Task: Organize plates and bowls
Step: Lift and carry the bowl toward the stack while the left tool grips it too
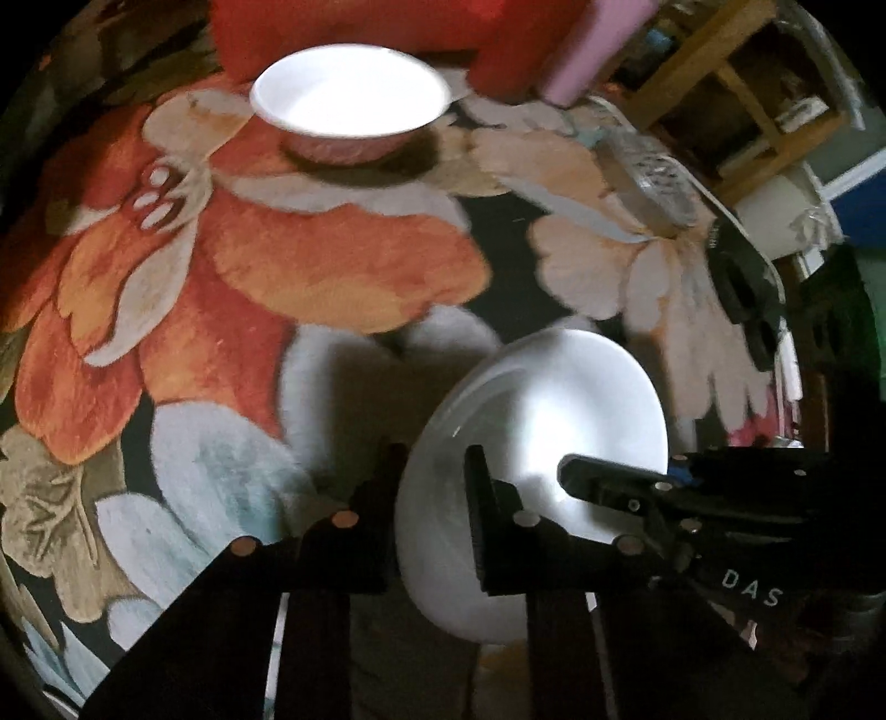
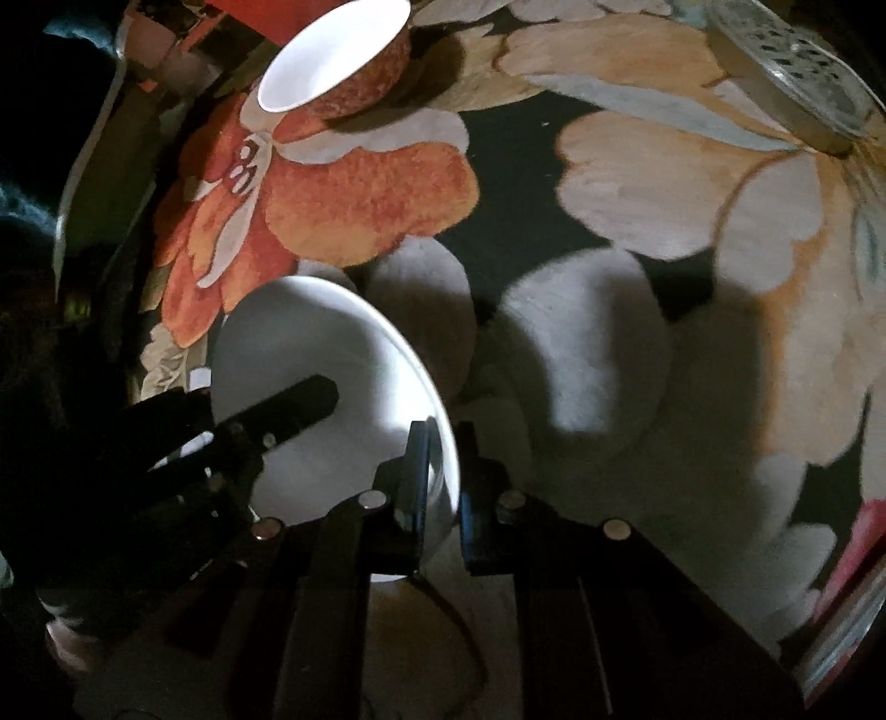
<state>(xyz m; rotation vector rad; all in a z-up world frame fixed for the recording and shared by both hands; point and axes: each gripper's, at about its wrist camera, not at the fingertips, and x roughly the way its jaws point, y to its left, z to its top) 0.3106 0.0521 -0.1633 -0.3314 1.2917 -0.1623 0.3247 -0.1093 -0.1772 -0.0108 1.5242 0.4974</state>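
1. Surface: I see a plush floral rug [image 1: 310, 266] with orange, cream and pale blue blooms on black; its pile looks soft and matted. The light is dim, with hard shadows.
2. Room: a wooden shelf unit [image 1: 736, 94] stands at the upper right of my left view; a red cushion [image 1: 354, 27] sits behind the far dish.
3. Materials: a perforated metal tray [image 2: 797, 72] lies at the rug's edge.
4. Task item: a round, glossy white plate [image 1: 554, 421] is held tilted above the rug.
5. Left gripper [image 1: 437, 498]: closed on the plate's rim.
6. Right gripper [image 2: 443, 487]: clamped on the opposite rim.
7. A bowl [image 1: 349, 99], white inside and mottled orange outside, rests upright on the rug, well apart from the plate.
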